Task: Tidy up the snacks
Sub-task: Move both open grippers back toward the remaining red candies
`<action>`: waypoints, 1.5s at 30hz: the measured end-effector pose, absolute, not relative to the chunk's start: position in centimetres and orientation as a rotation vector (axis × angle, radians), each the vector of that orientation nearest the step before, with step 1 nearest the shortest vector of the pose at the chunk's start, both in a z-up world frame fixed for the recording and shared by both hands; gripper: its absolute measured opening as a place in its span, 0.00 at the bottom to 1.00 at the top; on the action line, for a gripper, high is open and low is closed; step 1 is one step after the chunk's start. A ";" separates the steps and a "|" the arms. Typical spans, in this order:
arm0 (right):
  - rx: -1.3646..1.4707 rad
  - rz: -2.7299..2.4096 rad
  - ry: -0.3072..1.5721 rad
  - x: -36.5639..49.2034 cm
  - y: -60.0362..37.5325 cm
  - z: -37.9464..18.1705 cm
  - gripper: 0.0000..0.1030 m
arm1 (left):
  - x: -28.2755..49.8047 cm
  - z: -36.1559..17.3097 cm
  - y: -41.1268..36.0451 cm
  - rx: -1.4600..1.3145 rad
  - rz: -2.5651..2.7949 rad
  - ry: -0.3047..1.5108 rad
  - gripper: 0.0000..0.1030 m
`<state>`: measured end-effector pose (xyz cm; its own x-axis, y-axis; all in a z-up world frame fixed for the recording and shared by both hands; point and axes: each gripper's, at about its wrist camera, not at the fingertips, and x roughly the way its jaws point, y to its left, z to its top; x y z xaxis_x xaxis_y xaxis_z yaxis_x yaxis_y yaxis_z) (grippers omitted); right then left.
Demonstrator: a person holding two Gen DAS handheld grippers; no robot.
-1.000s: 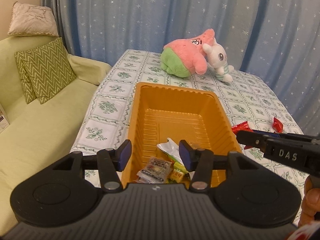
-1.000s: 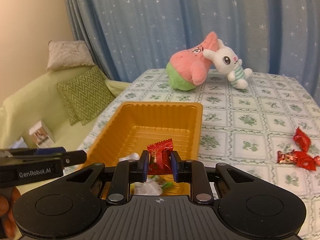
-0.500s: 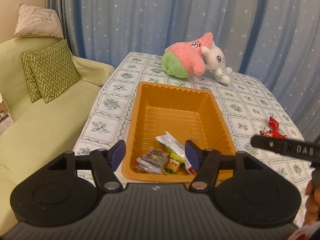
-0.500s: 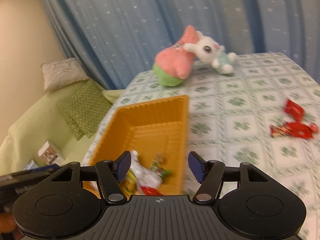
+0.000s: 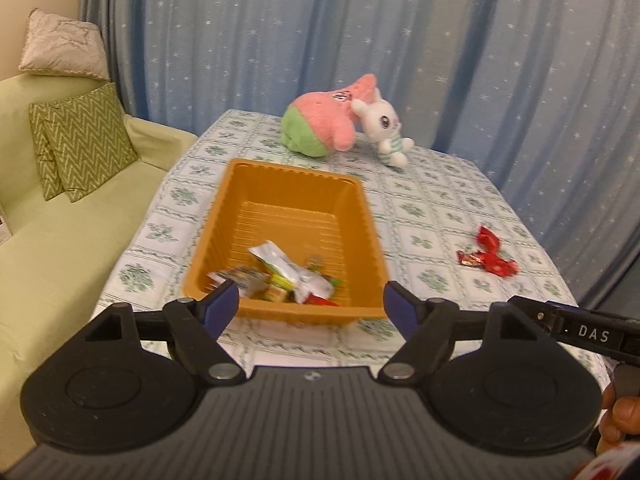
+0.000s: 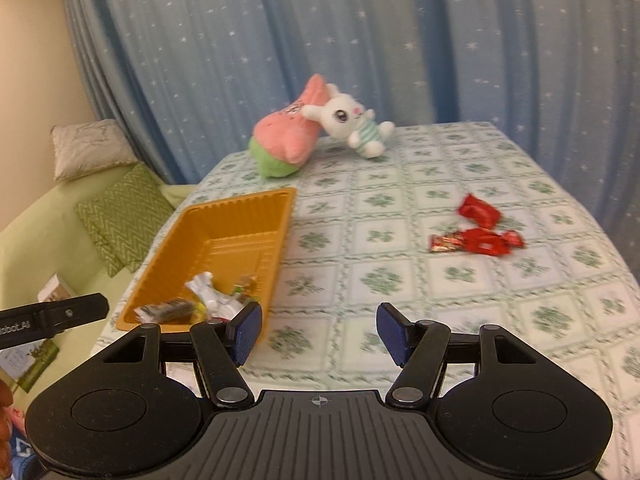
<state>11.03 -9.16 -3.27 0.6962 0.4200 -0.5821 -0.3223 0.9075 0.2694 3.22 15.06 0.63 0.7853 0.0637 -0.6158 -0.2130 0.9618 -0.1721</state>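
An orange tray (image 5: 296, 190) (image 6: 224, 220) sits on the patterned tablecloth with several snack packets (image 5: 288, 276) (image 6: 208, 300) heaped at its near end. Three red-wrapped snacks (image 5: 488, 256) (image 6: 478, 232) lie loose on the cloth to the tray's right. My left gripper (image 5: 311, 306) hovers before the tray's near edge, its jaws opening with nothing between them. My right gripper (image 6: 319, 333) is open and empty above the cloth just right of the tray, short of the red snacks. Each gripper's side shows at the edge of the other's view.
A pink-and-green plush (image 5: 324, 128) (image 6: 286, 144) and a white rabbit plush (image 5: 382, 128) (image 6: 352, 124) lean together at the table's far end. A green sofa with zigzag cushions (image 5: 80, 148) runs along the table's left side. Blue starred curtains hang behind.
The right gripper opened and let a red snack fall into the tray, then swung right over the cloth. The left gripper widened and pulled back from over the tray.
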 end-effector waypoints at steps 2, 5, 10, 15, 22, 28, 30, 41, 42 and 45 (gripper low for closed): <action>0.149 0.394 0.682 10.5 -10.2 -3.2 0.62 | 3.1 0.7 14.0 -0.236 0.134 0.657 0.75; 0.147 0.371 0.678 9.9 -11.5 -3.0 0.62 | 3.0 0.9 12.5 -0.227 0.110 0.661 0.76; 0.154 0.337 0.682 9.5 -13.5 -3.0 0.62 | 3.4 0.9 10.5 -0.218 0.069 0.672 0.76; 0.174 0.300 0.695 9.5 -15.4 -3.2 0.62 | 3.8 0.9 8.4 -0.199 0.027 0.686 0.76; 0.193 0.263 0.708 9.6 -17.3 -3.6 0.62 | 4.5 0.6 6.2 -0.181 -0.014 0.699 0.76; 0.213 0.242 0.710 9.7 -18.4 -3.9 0.62 | 5.1 0.3 4.8 -0.168 -0.038 0.712 0.76; 0.219 0.235 0.712 9.9 -18.7 -4.0 0.62 | 5.3 0.2 4.4 -0.165 -0.044 0.716 0.76; 0.235 0.189 0.721 10.3 -20.6 -4.6 0.62 | 6.6 -0.3 2.6 -0.146 -0.081 0.721 0.76; 0.234 0.184 0.720 10.3 -20.8 -4.6 0.62 | 6.8 -0.3 2.4 -0.141 -0.086 0.719 0.76; 0.227 0.170 0.711 10.3 -21.5 -4.4 0.62 | 7.3 -0.2 1.9 -0.137 -0.098 0.710 0.76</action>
